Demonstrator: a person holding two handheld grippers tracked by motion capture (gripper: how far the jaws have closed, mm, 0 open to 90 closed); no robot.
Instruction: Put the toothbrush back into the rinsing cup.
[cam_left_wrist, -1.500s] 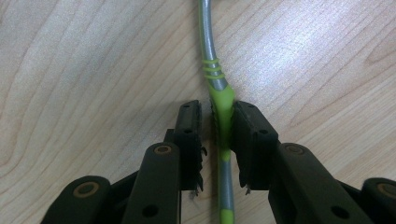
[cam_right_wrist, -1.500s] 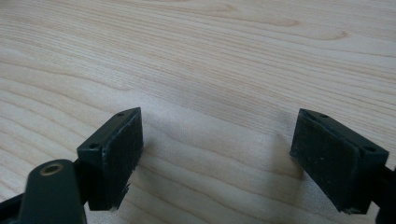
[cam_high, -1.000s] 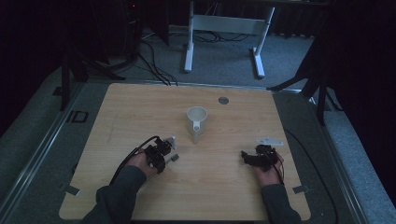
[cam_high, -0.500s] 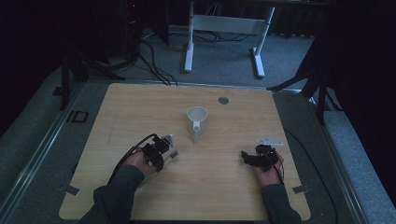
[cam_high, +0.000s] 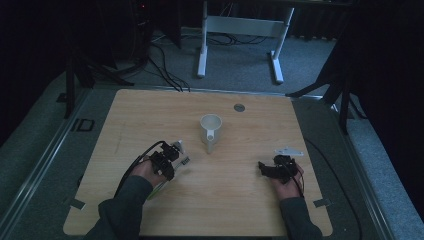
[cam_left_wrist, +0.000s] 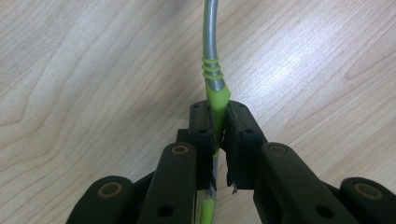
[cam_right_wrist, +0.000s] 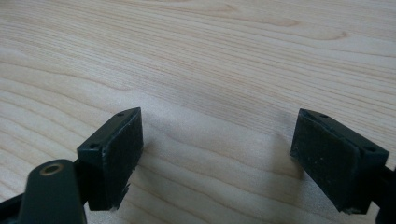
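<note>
I have the left gripper (cam_left_wrist: 217, 122) pinching a green-handled metal utensil (cam_left_wrist: 211, 70) by the lime-green end of its handle, the two black pads pressed onto it from either side. From the grip, the grey metal shank runs up and away over the light wooden table (cam_left_wrist: 84, 70); I cannot see its working end, so I will not say whether it is a spoon or something else. The handle sits slightly off-centre and tilted between the pads, so I judge the hold is adequate but not square. I would keep the squeeze steady and avoid any quick wrist turn that could let the shank swing.

In the high view, the left gripper (cam_high: 172, 156) is on the near side of the white ceramic mug (cam_high: 210, 131), to its left and apart from it. The mug stands upright near the table's middle with its handle pointing toward me. If the utensil is meant for the mug, I would lift first, carry it over the rim, then lower it, coming in away from the handle side.

The right gripper (cam_right_wrist: 219, 158) has its jaws spread wide over bare wood, holding nothing. In the high view, it (cam_high: 270, 169) sits near and to the right of the mug, well apart from it, free to steady the mug if needed.

Beyond the mug lies a small round grey disc (cam_high: 239, 107), near the table's far edge.
</note>
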